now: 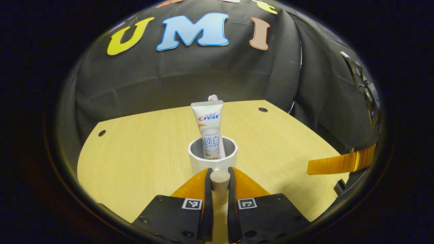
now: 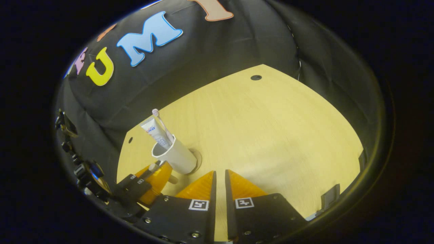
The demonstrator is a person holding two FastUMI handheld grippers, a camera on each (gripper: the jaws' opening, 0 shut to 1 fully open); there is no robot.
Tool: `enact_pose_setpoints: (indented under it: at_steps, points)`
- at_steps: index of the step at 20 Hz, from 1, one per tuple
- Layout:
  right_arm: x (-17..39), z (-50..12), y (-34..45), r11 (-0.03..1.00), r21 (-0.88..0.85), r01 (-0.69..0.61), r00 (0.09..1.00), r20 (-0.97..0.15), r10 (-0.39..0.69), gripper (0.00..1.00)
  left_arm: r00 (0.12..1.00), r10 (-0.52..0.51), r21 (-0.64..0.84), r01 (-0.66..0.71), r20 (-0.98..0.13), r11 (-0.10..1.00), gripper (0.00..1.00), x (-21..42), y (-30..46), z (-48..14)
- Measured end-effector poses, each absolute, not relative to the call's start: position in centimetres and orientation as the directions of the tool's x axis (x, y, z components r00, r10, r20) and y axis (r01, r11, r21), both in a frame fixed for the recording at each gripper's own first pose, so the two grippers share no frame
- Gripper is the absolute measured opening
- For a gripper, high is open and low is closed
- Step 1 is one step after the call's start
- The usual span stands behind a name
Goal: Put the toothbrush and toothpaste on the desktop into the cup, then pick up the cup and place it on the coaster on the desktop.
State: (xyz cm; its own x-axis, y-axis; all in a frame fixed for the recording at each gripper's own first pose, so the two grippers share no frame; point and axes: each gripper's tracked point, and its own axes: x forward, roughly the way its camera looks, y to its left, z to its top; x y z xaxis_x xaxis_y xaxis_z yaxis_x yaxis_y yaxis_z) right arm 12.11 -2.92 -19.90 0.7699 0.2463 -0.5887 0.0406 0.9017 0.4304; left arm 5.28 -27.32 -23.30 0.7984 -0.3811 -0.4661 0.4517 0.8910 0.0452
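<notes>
1. Nearest in the left gripper view, the left gripper (image 1: 219, 176) has its jaws closed on the wooden handle (image 1: 219, 188) of the white cup (image 1: 212, 156).
2. The right gripper (image 2: 219, 181) hangs over bare tabletop (image 2: 271, 135), jaws drawn narrow with only a slit between them, holding nothing.
3. The cup holds the toothpaste (image 1: 209, 130) upright, and the toothbrush (image 2: 159, 120) leans beside it, bristles up. In the right gripper view the cup's base sits on or at the round coaster (image 2: 197, 159); whether it is centred I cannot tell.
4. Risk, as I judge it: the tall contents make the cup top-heavy, so opening the jaws with a sideways drag could tip it or nudge it off the coaster.
5. The tabletop is pale wood with small dark holes (image 1: 262, 109) near its edges.
6. Farthest, black cloth (image 1: 203, 74) walls the booth.
</notes>
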Motion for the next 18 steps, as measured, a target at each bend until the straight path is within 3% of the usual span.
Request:
enact_pose_setpoints:
  at_steps: [5,7,9,10,11,12,15,16,18]
  points:
    - [13.0,-18.6,-3.0,0.900,0.436,0.012,0.776,-0.572,0.266,0.14,0.791,-0.346,0.055,0.429,-0.504,0.902,0.23,4.0,-26.2,-25.2]
    - [13.0,-18.5,-2.9,0.901,0.434,-0.002,0.777,-0.566,0.275,0.14,0.796,-0.336,0.070,0.425,-0.503,0.902,0.18,3.8,-26.1,-25.5]
    - [13.1,-18.4,-3.0,0.901,0.432,-0.021,0.776,-0.562,0.287,0.14,0.798,-0.330,0.063,0.416,-0.505,0.907,0.24,3.8,-26.1,-25.6]
    - [13.1,-18.2,-3.0,0.901,0.433,-0.031,0.776,-0.558,0.295,0.14,0.798,-0.327,0.054,0.408,-0.507,0.911,0.31,3.7,-26.1,-25.6]
    - [13.2,-18.1,-3.1,0.900,0.435,-0.041,0.776,-0.553,0.303,0.14,0.799,-0.321,0.044,0.396,-0.509,0.917,0.28,3.6,-26.0,-25.6]
    - [13.3,-18.0,-3.1,0.899,0.435,-0.053,0.775,-0.549,0.311,0.14,0.801,-0.313,0.028,0.379,-0.510,0.925,0.37,3.6,-25.8,-25.4]
    - [13.7,-16.5,-3.2,0.904,0.415,-0.105,0.785,-0.524,0.332,0.14,0.826,-0.288,-0.017,0.320,-0.486,0.947,0.34,2.7,-25.4,-23.6]
    - [13.8,-15.8,-3.2,0.908,0.398,-0.128,0.792,-0.510,0.335,0.14,0.838,-0.274,-0.022,0.300,-0.472,0.954,0.39,2.3,-25.2,-22.6]
    - [13.9,-14.3,-3.0,0.919,0.353,-0.177,0.812,-0.476,0.339,0.14,0.872,-0.247,-0.021,0.263,-0.424,0.965,0.34,1.5,-24.7,-19.2]
